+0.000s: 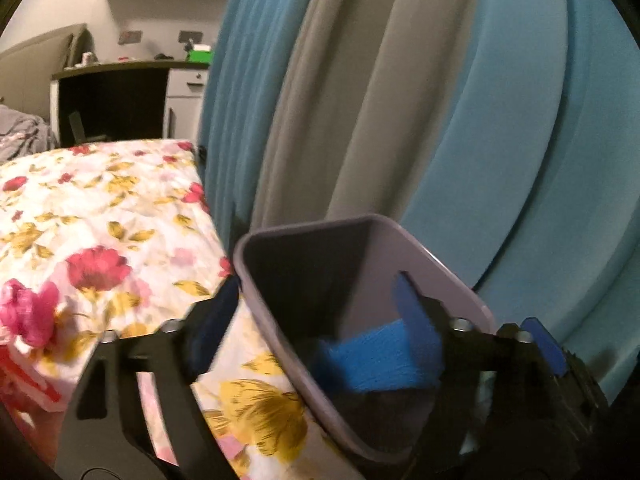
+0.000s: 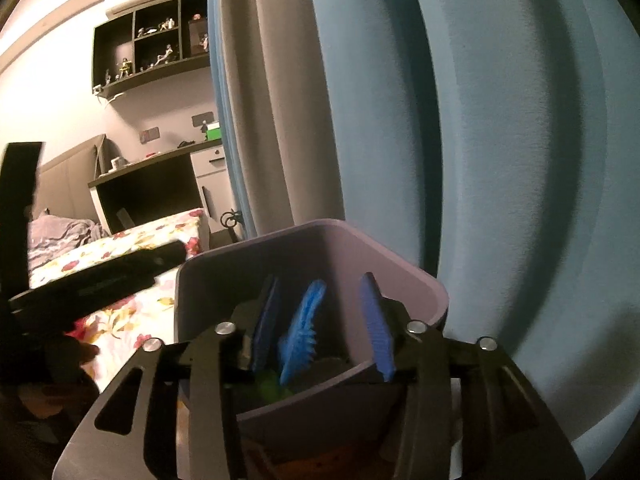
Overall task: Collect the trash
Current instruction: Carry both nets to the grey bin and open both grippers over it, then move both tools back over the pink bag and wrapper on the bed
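bin (image 2: 304,264) bottom hidden, blue scrap (image 2: 300,340) blurred

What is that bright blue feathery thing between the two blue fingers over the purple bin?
In the right wrist view, a blue feathery scrap sits between the right gripper's open fingers, apparently touching neither, inside the purple bin. What it is exactly stays unclear.

Left tongs (image 1: 316,316): black linkage arms, blue pads, silver screws. Right tongs (image 2: 320,320): same black frame, blue pads.
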### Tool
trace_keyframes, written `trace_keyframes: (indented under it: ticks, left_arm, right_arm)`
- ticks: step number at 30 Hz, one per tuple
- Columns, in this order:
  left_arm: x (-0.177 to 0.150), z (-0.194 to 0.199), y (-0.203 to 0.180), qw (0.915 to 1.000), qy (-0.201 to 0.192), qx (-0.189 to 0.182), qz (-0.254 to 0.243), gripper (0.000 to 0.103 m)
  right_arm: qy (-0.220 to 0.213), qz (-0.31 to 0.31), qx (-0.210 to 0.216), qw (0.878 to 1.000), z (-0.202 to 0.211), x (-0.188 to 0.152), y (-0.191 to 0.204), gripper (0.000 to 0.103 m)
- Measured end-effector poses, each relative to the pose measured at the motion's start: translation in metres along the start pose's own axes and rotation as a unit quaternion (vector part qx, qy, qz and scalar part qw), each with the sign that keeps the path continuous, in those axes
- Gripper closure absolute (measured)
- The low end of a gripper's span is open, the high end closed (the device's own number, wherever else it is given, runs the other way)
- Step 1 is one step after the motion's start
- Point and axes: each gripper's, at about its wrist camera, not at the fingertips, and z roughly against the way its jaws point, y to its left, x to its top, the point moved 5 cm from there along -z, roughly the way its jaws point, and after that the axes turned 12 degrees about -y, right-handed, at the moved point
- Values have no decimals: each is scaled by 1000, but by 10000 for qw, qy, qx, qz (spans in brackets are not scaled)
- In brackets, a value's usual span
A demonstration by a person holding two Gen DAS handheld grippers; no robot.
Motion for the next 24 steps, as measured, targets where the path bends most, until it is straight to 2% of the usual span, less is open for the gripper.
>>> trace_keyframes:
  ticks: [3, 5, 9, 13, 17, 24]
  left_arm:
    - [3, 13, 5, 9998, -99, 153, -116, 16]
    - [6, 25, 11, 9992, -185, 334, -146, 11]
    - [8, 60, 23, 9975, -364, 592, -134, 6]
    - [9, 102, 34, 9936, -672, 863, -299, 6]
    - [5, 137, 51, 9912, -755, 1065, -218, 6]
    - [1, 191, 73, 9828, -972, 1511, -427, 6]
  right_arm:
    - [-70, -66, -44, 9999, 6, 2, -4, 44]
    - [-140, -113, -70, 9998, 13, 3, -5, 31]
    - [-271, -96, -56, 9996, 30, 6, -1, 15]
    - [-407, -47, -7, 9992, 49, 5, 5, 13]
    - [-489, -89, 169, 9986, 63, 3, 15, 7]
    - [-445, -88, 478, 9978, 84, -5, 45, 7]
